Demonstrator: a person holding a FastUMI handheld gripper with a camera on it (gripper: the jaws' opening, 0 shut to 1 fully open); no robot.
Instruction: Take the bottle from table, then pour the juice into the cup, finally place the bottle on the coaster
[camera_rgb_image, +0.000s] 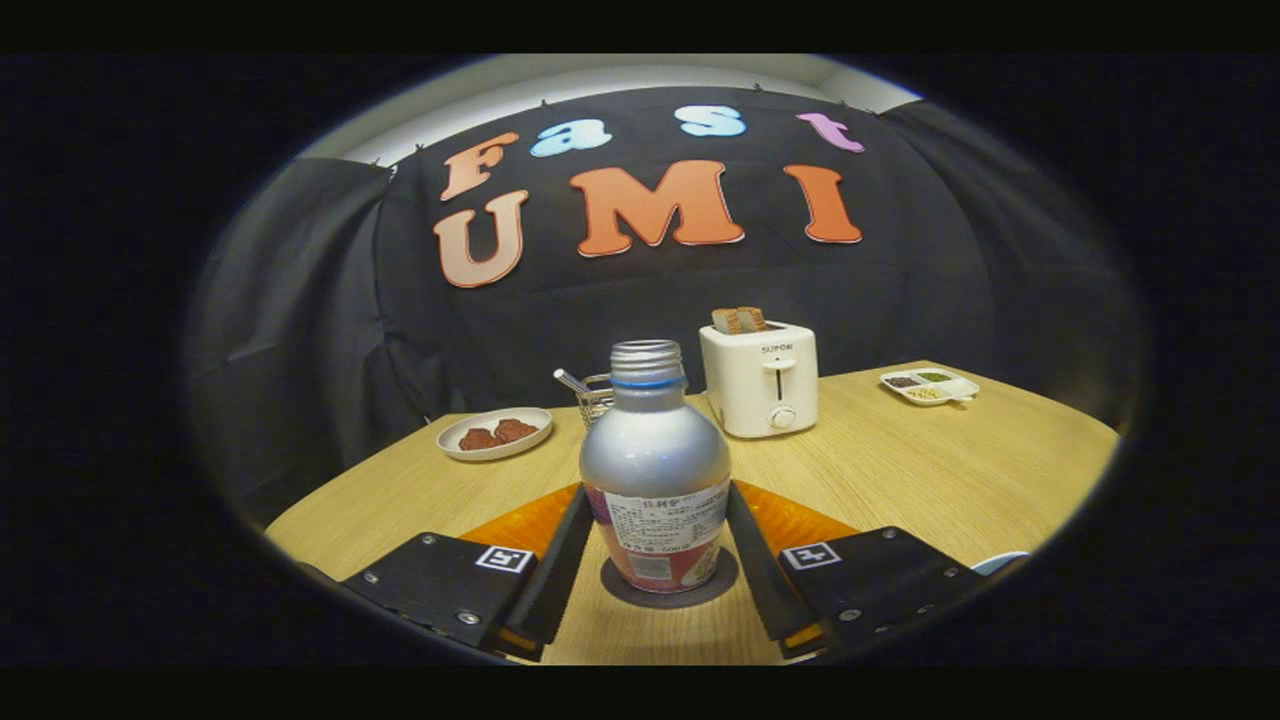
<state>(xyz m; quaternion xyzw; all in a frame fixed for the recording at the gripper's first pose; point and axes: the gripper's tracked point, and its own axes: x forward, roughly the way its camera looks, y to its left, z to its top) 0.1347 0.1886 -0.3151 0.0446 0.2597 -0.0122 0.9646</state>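
Bottle (655, 470), uncapped, stands upright on a dark round coaster (668, 590) on the table (900, 470), between the fingers (655, 545), which flank its lower body; firm contact cannot be told. Risk: a skewed withdrawal could tip it.

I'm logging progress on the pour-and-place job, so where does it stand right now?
The uncapped bottle stands upright on the dark round coaster, so placement looks done. The gripper has a finger close on each side of the bottle; whether they press is unclear. I cannot confirm the pour from here. Left: open and back away.
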